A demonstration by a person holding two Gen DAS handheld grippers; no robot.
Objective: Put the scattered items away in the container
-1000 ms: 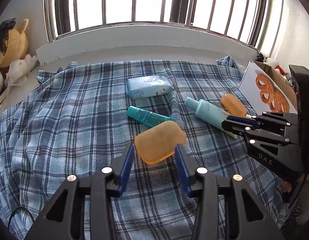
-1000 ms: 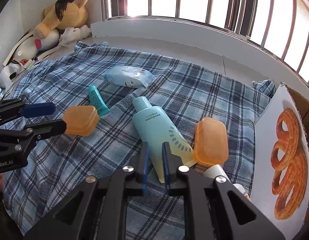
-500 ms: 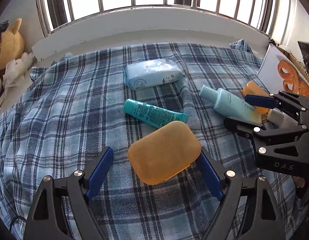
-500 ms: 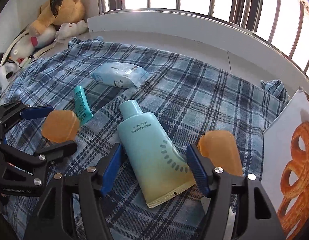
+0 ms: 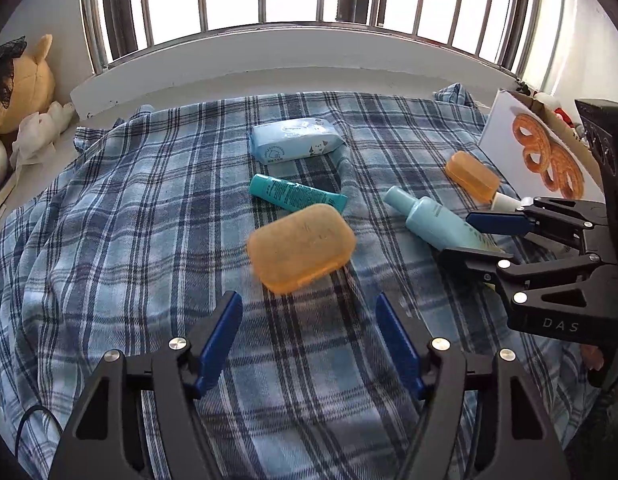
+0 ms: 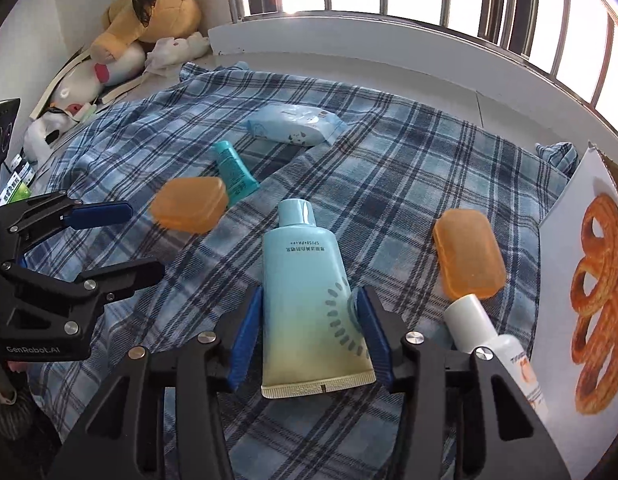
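My right gripper (image 6: 311,296) is closing on the lower end of a light blue tube (image 6: 305,264), and both pads touch its sides. From the left wrist, that right gripper (image 5: 457,236) straddles the light blue tube (image 5: 437,220). My left gripper (image 5: 309,340) is closing with nothing between its fingers. An orange soap case (image 5: 301,248), blurred, sits just beyond its tips. A teal tube (image 5: 297,196), a wipes pack (image 5: 297,144), a second orange case (image 6: 467,252) and a white bottle (image 6: 489,340) lie on the plaid blanket (image 5: 129,220).
A cardboard box (image 6: 589,280) with a pretzel picture on its flap stands at the blanket's right edge. Plush toys (image 6: 149,20) are piled at the far left by the barred window. My left gripper (image 6: 145,240) shows at the left of the right wrist view.
The left gripper drew back, so the orange case that was between its fingers now lies ahead of them, and its jaws narrowed. The right gripper opened, moved over the light blue tube and closed onto it.
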